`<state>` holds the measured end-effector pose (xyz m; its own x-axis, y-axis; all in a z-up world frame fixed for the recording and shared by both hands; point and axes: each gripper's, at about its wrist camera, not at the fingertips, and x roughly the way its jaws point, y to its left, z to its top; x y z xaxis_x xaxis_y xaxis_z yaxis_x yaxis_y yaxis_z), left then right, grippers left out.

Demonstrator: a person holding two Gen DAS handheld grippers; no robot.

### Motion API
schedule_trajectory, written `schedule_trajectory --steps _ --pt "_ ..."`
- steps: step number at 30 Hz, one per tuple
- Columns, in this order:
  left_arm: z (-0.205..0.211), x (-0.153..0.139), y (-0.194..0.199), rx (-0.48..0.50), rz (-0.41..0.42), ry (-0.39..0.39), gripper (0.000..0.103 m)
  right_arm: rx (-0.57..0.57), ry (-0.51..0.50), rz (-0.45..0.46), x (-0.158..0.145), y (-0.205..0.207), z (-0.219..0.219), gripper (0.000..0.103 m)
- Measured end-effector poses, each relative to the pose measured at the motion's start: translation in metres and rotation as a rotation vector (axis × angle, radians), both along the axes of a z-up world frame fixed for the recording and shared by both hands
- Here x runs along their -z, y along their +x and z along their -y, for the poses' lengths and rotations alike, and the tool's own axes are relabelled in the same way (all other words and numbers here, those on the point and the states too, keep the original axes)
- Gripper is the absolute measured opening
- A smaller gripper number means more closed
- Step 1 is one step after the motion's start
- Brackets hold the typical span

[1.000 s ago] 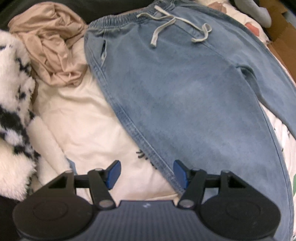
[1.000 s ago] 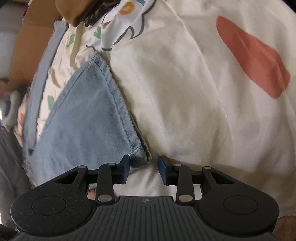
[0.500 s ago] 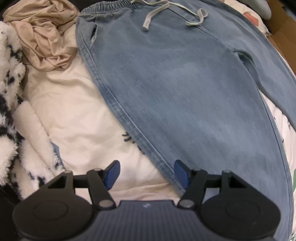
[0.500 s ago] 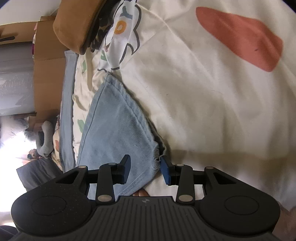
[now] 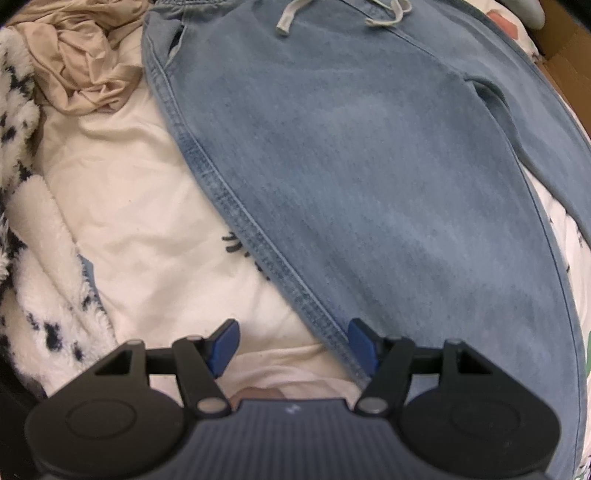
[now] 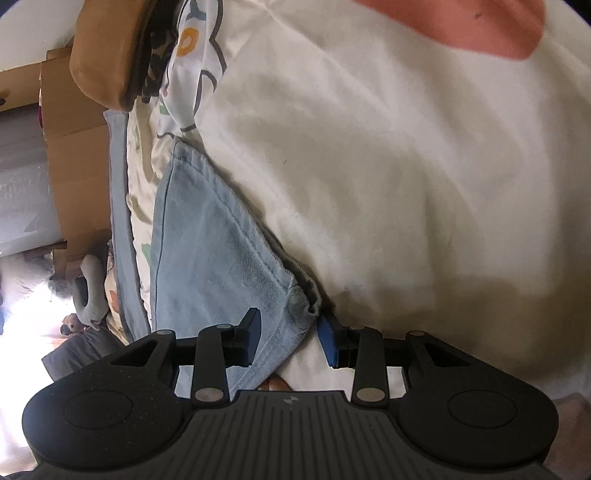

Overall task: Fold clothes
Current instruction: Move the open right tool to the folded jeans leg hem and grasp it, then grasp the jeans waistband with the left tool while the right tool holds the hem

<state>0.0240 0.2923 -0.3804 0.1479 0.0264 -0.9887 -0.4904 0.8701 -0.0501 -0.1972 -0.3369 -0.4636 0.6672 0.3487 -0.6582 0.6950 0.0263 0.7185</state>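
Jeans [image 5: 369,177] lie spread flat on a bed sheet [image 5: 122,206], waistband and drawstring [image 5: 291,14] at the top of the left wrist view, one leg running down toward the lower right; side seam crosses diagonally from upper left to the right finger.
Left gripper [image 5: 293,343] points down over the sheet, fingers wide apart, nothing clamped; the jeans' seam edge lies just at the inner side of the right finger [image 5: 364,347], the left finger [image 5: 223,345] is over bare cream sheet; most of the gap shows sheet, only the seam strip at its right side.
Tan garment [image 5: 77,70] crumpled at upper left, spotted fleece [image 5: 44,295] along the left edge, both apart from the jeans.
Right gripper [image 6: 290,341] angled down at a leg hem [image 6: 303,302]; hem corner sits between the fingers, cuff bunched near the blue right finger [image 6: 330,343]; denim passes in front of the dark left finger [image 6: 249,339]; fingers part open, not pressing on the cloth, gap visible on the right side; whether the left finger touches denim cannot tell.
Leg runs up-left from the fingers over the printed sheet [image 6: 369,166]; cardboard box [image 6: 74,155] at far left.
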Motion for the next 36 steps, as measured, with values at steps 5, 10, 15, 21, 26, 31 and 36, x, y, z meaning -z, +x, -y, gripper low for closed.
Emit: schedule_trajectory --steps 5,10,15,21,26,31,36 --pt "0.002 0.002 -0.004 -0.023 -0.006 0.0 0.068 0.01 0.009 0.035 -0.003 -0.006 0.009 0.037" --pt "0.002 0.004 -0.005 -0.049 -0.003 -0.015 0.068 -0.005 0.024 0.123 -0.015 -0.004 0.013 0.036" --pt "0.002 0.003 -0.01 -0.081 0.002 -0.022 0.069 -0.037 -0.012 0.057 -0.007 0.011 0.014 0.036" --pt "0.003 0.004 -0.018 -0.071 -0.004 -0.031 0.07 -0.087 -0.042 0.055 -0.006 0.026 0.01 0.026" --pt "0.0 0.004 -0.021 -0.1 -0.002 -0.042 0.07 -0.129 -0.069 0.066 -0.016 0.03 0.008 0.01" --pt "-0.003 0.002 -0.026 -0.16 0.064 -0.111 0.069 -0.165 -0.099 0.054 -0.029 0.033 0.011 0.009" --pt "-0.009 0.011 -0.032 -0.165 0.132 -0.182 0.066 -0.188 -0.159 0.042 -0.051 0.043 0.019 0.009"
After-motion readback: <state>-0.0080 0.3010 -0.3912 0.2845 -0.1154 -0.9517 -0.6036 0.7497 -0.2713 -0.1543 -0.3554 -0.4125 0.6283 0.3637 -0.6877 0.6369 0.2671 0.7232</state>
